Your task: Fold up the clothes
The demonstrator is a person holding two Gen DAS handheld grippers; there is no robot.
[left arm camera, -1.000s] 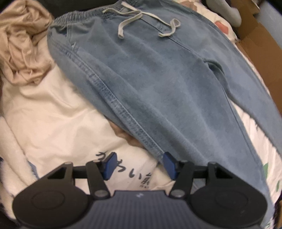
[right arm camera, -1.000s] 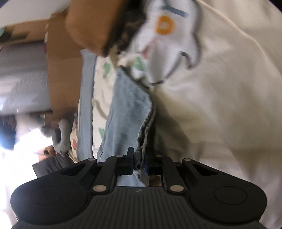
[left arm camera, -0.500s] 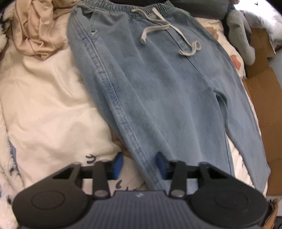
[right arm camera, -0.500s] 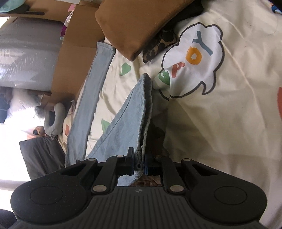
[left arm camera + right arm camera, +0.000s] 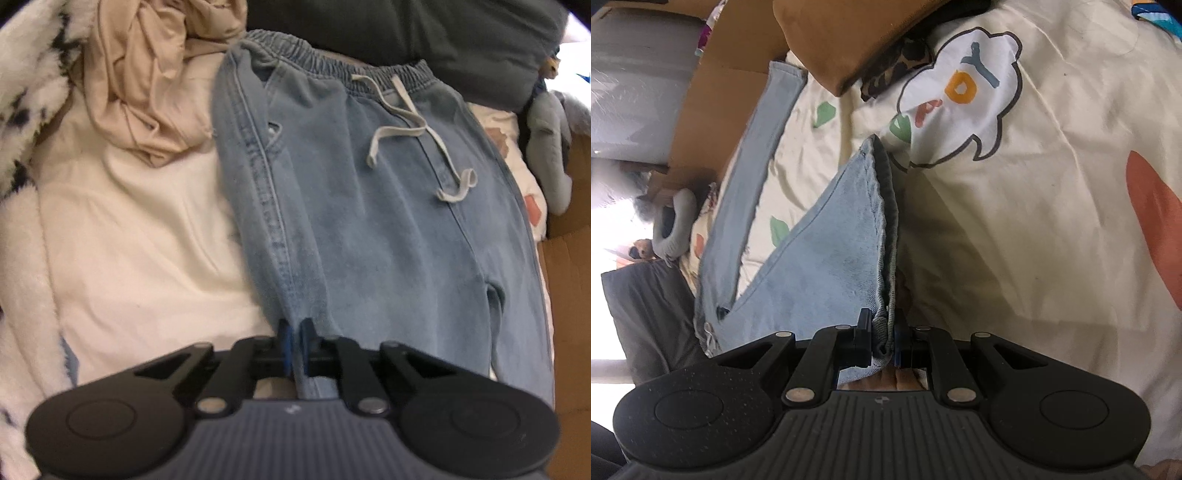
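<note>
Jeans (image 5: pixel 369 229) lie flat on the bed, waistband at the far end under a dark cushion (image 5: pixel 424 40), drawstring (image 5: pixel 417 133) loose across the front. My left gripper (image 5: pixel 295 345) is pinched shut on the outer side seam of the near leg, its blue pads (image 5: pixel 284 343) pressing the denim between them. To the left of that seam I see a cream sheet (image 5: pixel 140 240), a crumpled beige garment (image 5: pixel 155 81) and a fluffy black-and-white throw (image 5: pixel 22 110) at the edge. On the right the jeans reach close to the bed's side, where a grey plush toy (image 5: pixel 546 147) and cardboard (image 5: pixel 565 332) stand.

In the right wrist view, my right gripper (image 5: pixel 882 341) is clamped on a leg hem (image 5: pixel 882 229), and that leg hangs lifted off the sheet (image 5: pixel 1034 240). The other leg (image 5: pixel 753 177) runs along the bed edge beside cardboard (image 5: pixel 713 110). A brown cushion (image 5: pixel 849 33) sits beyond. A white cloud-shaped print (image 5: pixel 964 99) on the sheet carries coloured letters; I can read an orange D and a blue-grey Y, the rest unclear.
</note>
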